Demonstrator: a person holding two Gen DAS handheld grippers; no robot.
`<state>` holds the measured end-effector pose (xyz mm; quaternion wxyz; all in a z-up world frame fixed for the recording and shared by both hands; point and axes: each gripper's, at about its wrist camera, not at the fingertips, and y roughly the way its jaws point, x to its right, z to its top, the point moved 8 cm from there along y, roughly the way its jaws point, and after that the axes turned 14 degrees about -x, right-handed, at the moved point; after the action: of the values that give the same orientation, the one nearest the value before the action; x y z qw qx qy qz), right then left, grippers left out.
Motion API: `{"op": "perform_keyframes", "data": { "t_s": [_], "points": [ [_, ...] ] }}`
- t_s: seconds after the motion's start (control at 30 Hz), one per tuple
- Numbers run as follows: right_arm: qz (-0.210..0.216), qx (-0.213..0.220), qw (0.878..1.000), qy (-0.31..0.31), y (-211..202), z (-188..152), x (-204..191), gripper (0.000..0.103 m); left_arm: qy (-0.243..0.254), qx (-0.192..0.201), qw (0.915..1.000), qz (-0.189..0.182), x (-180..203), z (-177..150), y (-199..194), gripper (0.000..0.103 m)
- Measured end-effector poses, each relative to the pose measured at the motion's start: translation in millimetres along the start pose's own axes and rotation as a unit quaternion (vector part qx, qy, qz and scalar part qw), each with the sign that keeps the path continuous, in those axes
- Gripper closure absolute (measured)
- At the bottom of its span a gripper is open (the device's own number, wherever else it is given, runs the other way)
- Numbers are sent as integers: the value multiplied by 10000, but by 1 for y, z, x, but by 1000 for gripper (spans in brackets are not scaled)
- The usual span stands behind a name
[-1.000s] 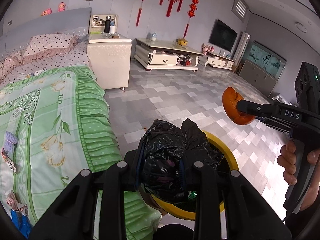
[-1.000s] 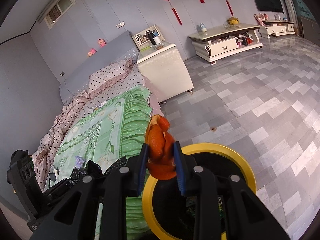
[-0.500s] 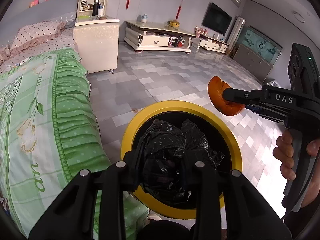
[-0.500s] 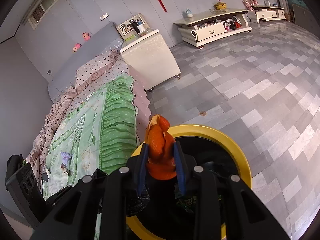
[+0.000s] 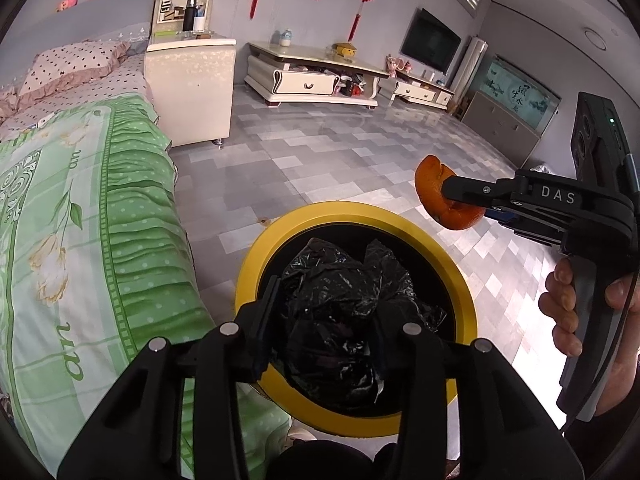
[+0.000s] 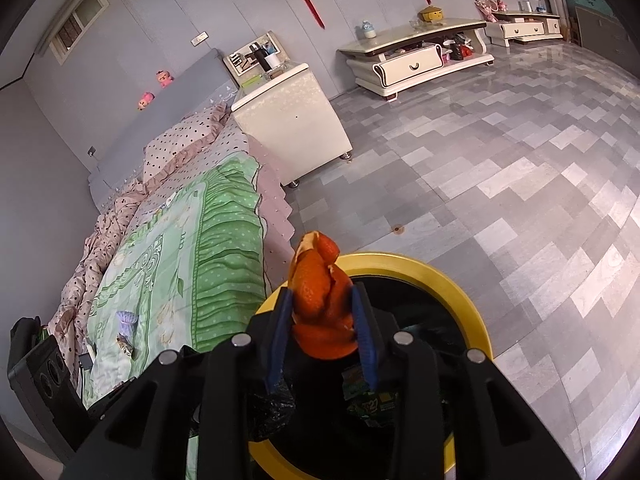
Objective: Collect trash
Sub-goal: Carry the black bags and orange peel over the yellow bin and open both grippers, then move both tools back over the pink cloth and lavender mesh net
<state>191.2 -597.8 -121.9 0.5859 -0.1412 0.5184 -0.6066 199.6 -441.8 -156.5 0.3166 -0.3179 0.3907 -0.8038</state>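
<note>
**A:** Bedroom floor (image 5: 360, 152) of grey tiles, green-quilted bed (image 5: 80, 220) along the left, white nightstand (image 5: 188, 88) behind it. Left wrist view: yellow-rimmed bin (image 5: 248, 280) sits on the floor just beside the bed edge. Left gripper (image 5: 324, 320) hangs over its mouth with the black plastic bag (image 5: 340, 292) between the fingers.

**B:** Grip status?

**A:** Jaws have just been opening; compared with a second ago the bag has more slack round it, and the bin has come from mostly hidden to fully under it. A gap shows at the left pad, so I read the bag as released or nearly so, slumping into the bin. Right gripper (image 5: 448, 190) shows at the right, a person's hand (image 5: 568, 308) on its handle, orange peel (image 5: 440, 196) at its tip, just above the rim's far right side.

**B:** Right wrist view?

**A:** Same bin (image 6: 440, 276) below. Right gripper (image 6: 324, 320) has the orange peel (image 6: 320, 300) standing upright between the blue pads. Jaws have just been widening slightly, but the peel sits against both pads: clenched on it, judged loosening.

**B:** Meaning for the task?

**A:** Both pieces are poised for the drop. Peel sits near the rim's bed side; risk is it glancing off the yellow edge. More scraps (image 6: 126, 328) lie on the quilt; these remain to collect.
</note>
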Motion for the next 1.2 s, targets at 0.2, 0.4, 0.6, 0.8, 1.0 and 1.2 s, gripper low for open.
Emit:
{"op": "perform_keyframes", "data": {
  "t_s": [0.2, 0.4, 0.6, 0.8, 1.0, 1.2],
  "points": [
    [-178, 111, 9998, 49, -5, 2, 3, 64, -149, 25, 9999, -69, -8, -1, -4, 49],
    [-311, 195, 9993, 78, -11, 3, 3, 58, -199, 168, 9996, -88, -12, -1, -15, 29],
    [-247, 205, 9995, -7, -13, 2, -10, 49, -259, 401, 9988, 77, -29, -6, -41, 17],
    [-168, 160, 9994, -270, -9, 1, -44, 42, -414, 626, 9967, 302, -63, -15, -75, 15],
    [-47, 153, 9978, -643, -6, 2, -95, 39, -638, 814, 9930, 566, -106, -22, -110, 15],
    [168, 6, 9943, -1055, 10, 3, -156, 39, -928, 982, 9866, 910, -161, -30, -143, 15]
  ]
}}
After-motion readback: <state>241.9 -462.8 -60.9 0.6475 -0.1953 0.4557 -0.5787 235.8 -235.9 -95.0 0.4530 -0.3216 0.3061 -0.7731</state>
